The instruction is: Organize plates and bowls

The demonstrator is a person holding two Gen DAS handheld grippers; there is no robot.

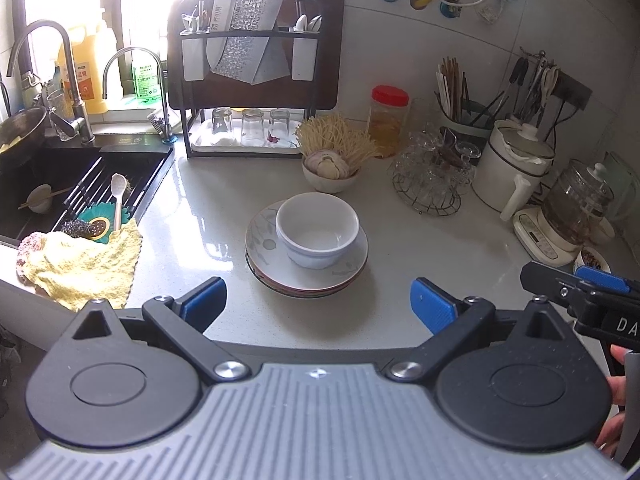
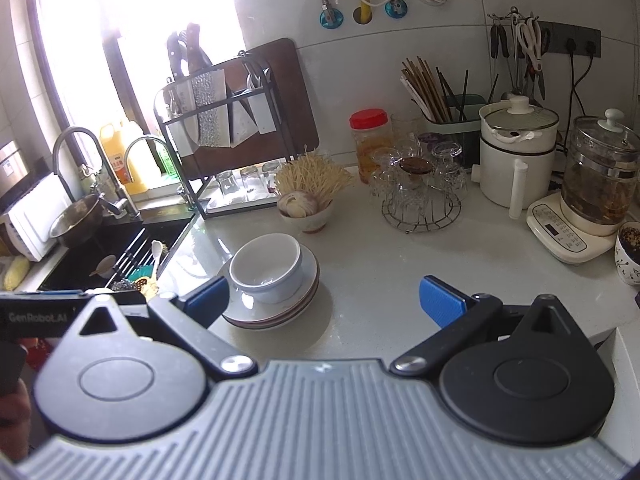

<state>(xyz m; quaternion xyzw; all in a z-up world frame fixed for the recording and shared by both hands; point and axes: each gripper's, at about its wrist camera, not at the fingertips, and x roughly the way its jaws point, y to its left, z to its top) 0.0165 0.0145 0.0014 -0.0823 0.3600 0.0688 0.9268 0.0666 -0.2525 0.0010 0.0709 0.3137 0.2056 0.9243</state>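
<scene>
Looking along the left gripper (image 1: 318,304), a white bowl (image 1: 318,230) sits in a stack of plates (image 1: 306,268) on the pale counter (image 1: 208,236), straight ahead of the blue pads, which stand wide apart and hold nothing. Just behind the stack is a small bowl of garlic and noodles (image 1: 334,160); a wire rack of glasses (image 1: 430,172) stands to its right, a yellow cloth (image 1: 86,264) by the sink edge to the left. The right gripper (image 1: 576,284) juts in level at the right edge, over bare counter. From the right wrist, the right gripper (image 2: 324,300) is also spread wide and empty; the same bowl (image 2: 268,266) and plates (image 2: 280,308) lie near its left finger (image 2: 208,298), with a white pot (image 2: 516,160) and glass kettle (image 2: 596,176) well off to the right.
</scene>
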